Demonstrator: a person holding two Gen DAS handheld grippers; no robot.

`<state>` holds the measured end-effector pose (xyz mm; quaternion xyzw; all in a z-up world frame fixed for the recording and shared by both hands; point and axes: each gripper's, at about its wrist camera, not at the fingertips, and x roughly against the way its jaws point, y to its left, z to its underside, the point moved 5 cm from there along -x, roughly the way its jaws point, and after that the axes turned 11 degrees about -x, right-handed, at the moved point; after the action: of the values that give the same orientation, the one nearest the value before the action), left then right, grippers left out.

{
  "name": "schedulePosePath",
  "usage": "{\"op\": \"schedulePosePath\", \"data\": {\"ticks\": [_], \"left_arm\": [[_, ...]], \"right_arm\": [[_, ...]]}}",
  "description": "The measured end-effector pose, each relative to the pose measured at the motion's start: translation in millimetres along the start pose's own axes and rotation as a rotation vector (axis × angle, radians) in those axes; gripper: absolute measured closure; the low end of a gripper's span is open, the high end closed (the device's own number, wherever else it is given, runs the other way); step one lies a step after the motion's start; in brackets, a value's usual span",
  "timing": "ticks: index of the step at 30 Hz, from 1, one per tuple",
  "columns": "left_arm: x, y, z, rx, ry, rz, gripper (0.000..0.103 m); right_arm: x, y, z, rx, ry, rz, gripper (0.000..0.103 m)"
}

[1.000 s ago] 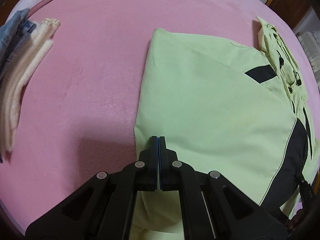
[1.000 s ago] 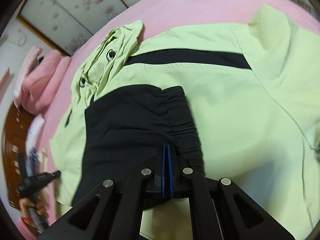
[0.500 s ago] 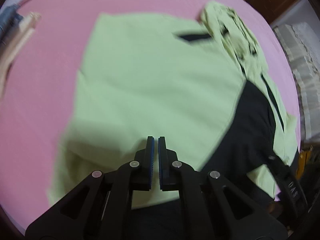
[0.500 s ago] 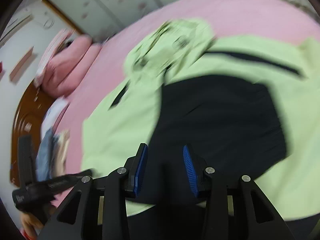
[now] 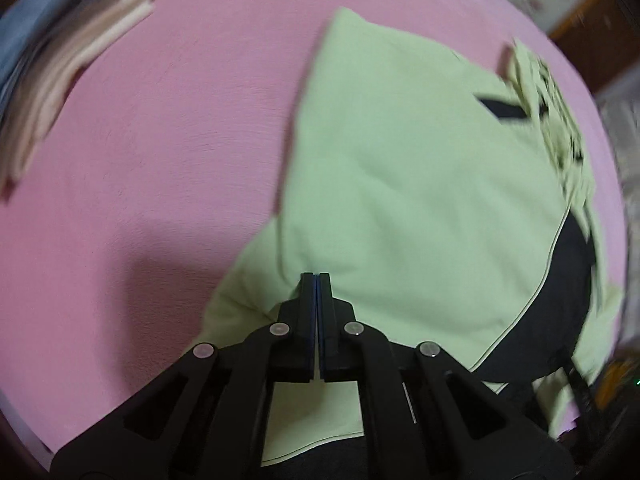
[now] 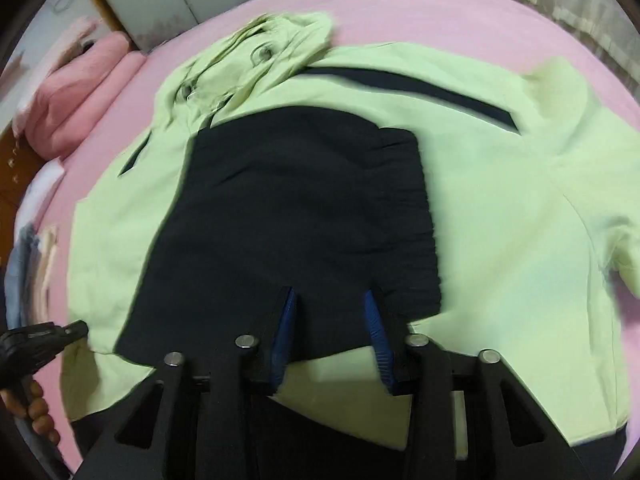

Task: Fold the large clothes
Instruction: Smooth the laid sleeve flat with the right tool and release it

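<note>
Now the right hand-held gripper [image 6: 331,322] hangs open above the black sleeve [image 6: 296,216], having released it, while the left hand-held gripper [image 5: 316,284] has re-closed, apparently pinching the hem. One green jacket [image 5: 420,184] lies on the pink bed [image 5: 160,140], two folded garments [image 5: 60,64] left of it.

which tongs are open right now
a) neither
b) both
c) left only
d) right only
d, the right tongs stand spread with a clear gap between their blue pads above the black sleeve of the jacket, while the left tongs have their pads pressed together.
</note>
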<state>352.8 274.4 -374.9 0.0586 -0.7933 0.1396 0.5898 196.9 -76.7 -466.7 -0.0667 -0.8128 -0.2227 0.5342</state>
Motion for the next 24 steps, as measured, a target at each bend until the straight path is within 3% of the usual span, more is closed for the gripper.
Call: {"op": "schedulePosePath", "data": {"ticks": [2,5,8,12,14,18,21,22,23,24], "left_arm": [[5,6,0,0.023,-0.023,-0.023,0.102],[8,0,3,-0.005,-0.027,-0.080,0.102],[0,-27,0,-0.057,-0.002,-0.121,0.102],[16,-40,12,-0.134,0.028,-0.162,0.102],[36,-35,26,-0.164,0.024,-0.145,0.102],[57,-46,40,-0.259,0.007,-0.154,0.099],[59,-66,44,-0.307,0.032,-0.144,0.072],[65,-68,53,-0.308,0.040,-0.136,0.053],[68,-71,59,-0.307,0.047,-0.130,0.041],[72,-73,64,-0.309,0.054,-0.122,0.039]], "right_arm": [[4,-10,-6,-0.012,0.027,-0.036,0.074],[4,2,-4,0.137,0.008,0.078,0.074],[7,13,5,0.176,-0.003,0.184,0.071],[20,27,23,0.134,0.026,0.197,0.067],[33,33,35,0.122,0.038,0.195,0.063],[57,41,56,0.102,0.055,0.201,0.041],[71,50,72,0.107,0.079,0.189,0.034],[73,52,74,0.109,0.085,0.191,0.029],[76,55,78,0.107,0.092,0.194,0.027],[80,58,81,0.096,0.098,0.192,0.023]]}}
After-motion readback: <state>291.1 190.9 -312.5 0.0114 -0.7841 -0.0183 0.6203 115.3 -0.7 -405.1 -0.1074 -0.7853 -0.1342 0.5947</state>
